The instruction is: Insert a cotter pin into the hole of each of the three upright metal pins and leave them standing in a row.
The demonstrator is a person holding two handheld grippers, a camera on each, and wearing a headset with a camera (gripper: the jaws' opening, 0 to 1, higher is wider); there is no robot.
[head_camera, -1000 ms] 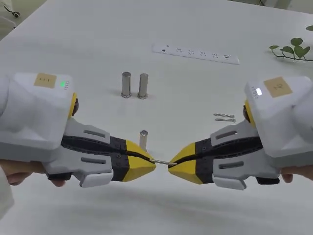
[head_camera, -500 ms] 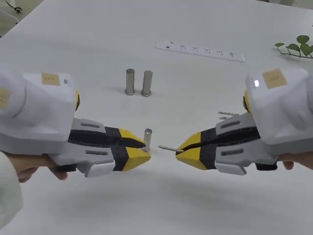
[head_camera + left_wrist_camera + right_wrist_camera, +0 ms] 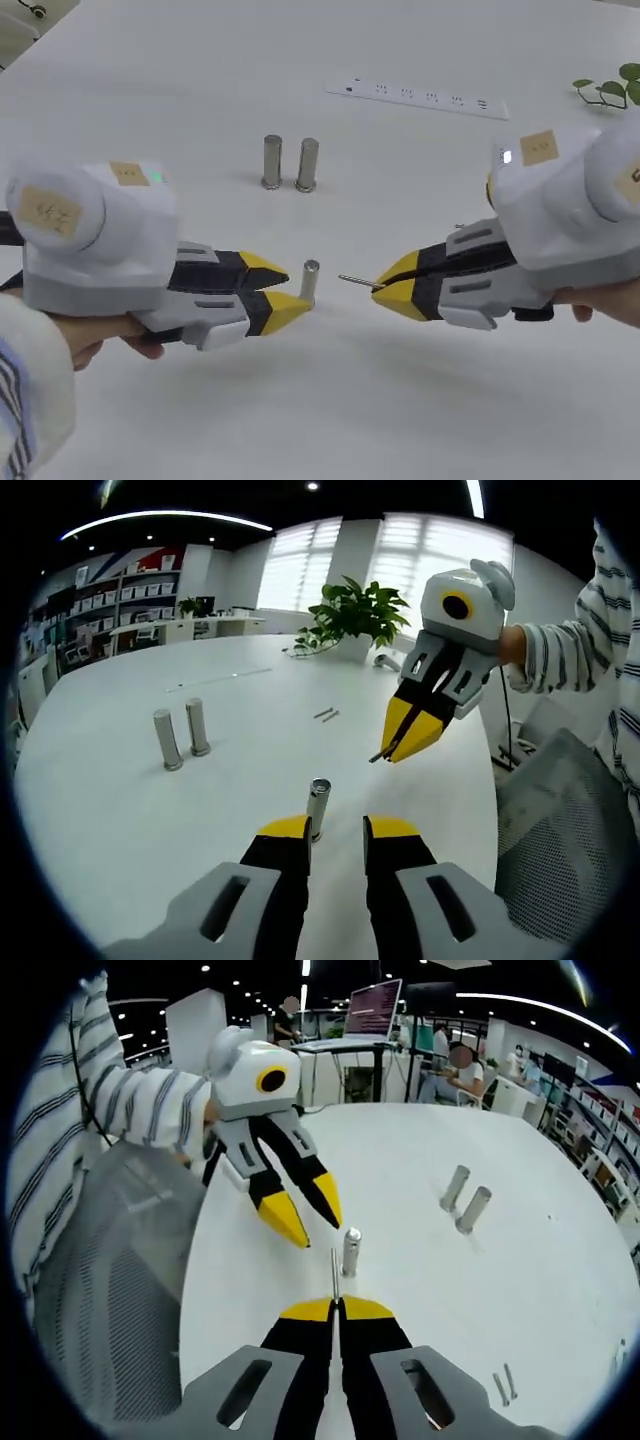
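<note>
With jaws parted, the left gripper (image 3: 288, 289) is held beside a metal pin (image 3: 311, 281) on open table (image 3: 330, 410), while a cotter pin (image 3: 355, 281) is clamped in the right gripper (image 3: 380, 288).

White table (image 3: 180, 90) under it all! Far centre, a metal pin (image 3: 272, 162) stands upright, a second metal pin (image 3: 308, 165) just beside it. A third metal pin (image 3: 310, 281) stands nearer. Power strip (image 3: 418, 98) lies far right, and two loose cotter pins (image 3: 322, 713) lie together on the right.
</note>
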